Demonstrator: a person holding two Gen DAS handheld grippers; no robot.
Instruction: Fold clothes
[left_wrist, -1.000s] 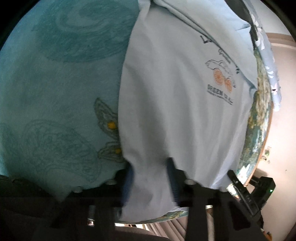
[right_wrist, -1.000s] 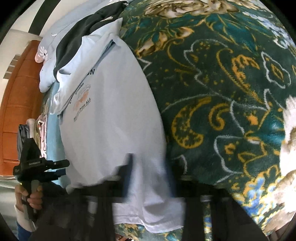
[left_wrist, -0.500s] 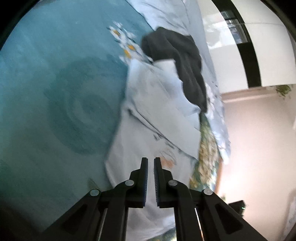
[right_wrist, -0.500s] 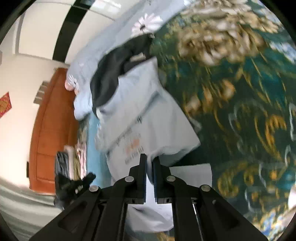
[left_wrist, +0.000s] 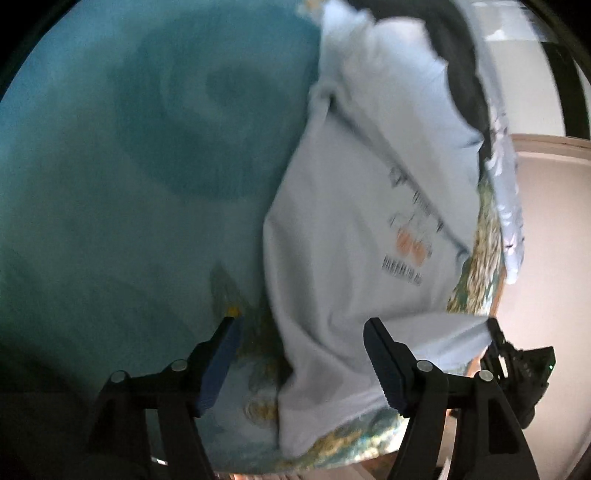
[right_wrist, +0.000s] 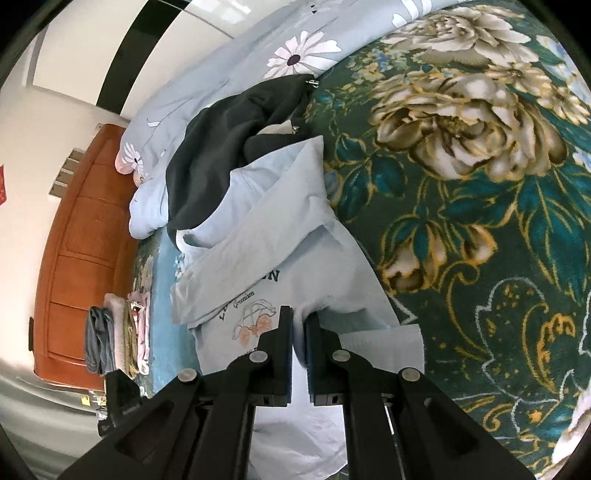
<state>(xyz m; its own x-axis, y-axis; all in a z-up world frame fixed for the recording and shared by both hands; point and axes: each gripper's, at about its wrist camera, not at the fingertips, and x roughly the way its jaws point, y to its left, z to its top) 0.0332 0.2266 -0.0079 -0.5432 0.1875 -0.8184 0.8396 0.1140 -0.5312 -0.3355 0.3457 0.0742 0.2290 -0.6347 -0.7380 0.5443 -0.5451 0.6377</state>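
Your left gripper (left_wrist: 301, 363) is opening: its jaws stand wide, and the hem of the pale blue T-shirt (left_wrist: 354, 229) lies in the gap between them with neither pad pressing on it. Your right gripper (right_wrist: 298, 328) has its jaws drawn narrow, and a fold of the same T-shirt (right_wrist: 291, 258) is pinched between the pads and lifted off the bed.

The T-shirt lies along the seam where the teal sheet (left_wrist: 140, 177) meets the green floral blanket (right_wrist: 480, 206), its printed chest with the small car and dark lettering facing up. A sleeve is turned over across the upper chest, and the lower part runs down to the near edge of the bed under your grippers.

At the far end, a dark garment (right_wrist: 229, 147) is heaped on the collar end of the T-shirt and touches it, so that end is partly covered. Behind it a light blue quilt with white daisies (right_wrist: 229, 74) is bunched along the head of the bed.

Toward the left edge of the bed in the right wrist view, a small stack of folded clothes (right_wrist: 118, 332) sits on the teal sheet, well apart from the T-shirt. A brown wooden cabinet (right_wrist: 77, 258) stands just past that edge.

The left wrist view is blurred, so finer creases there cannot be made out.
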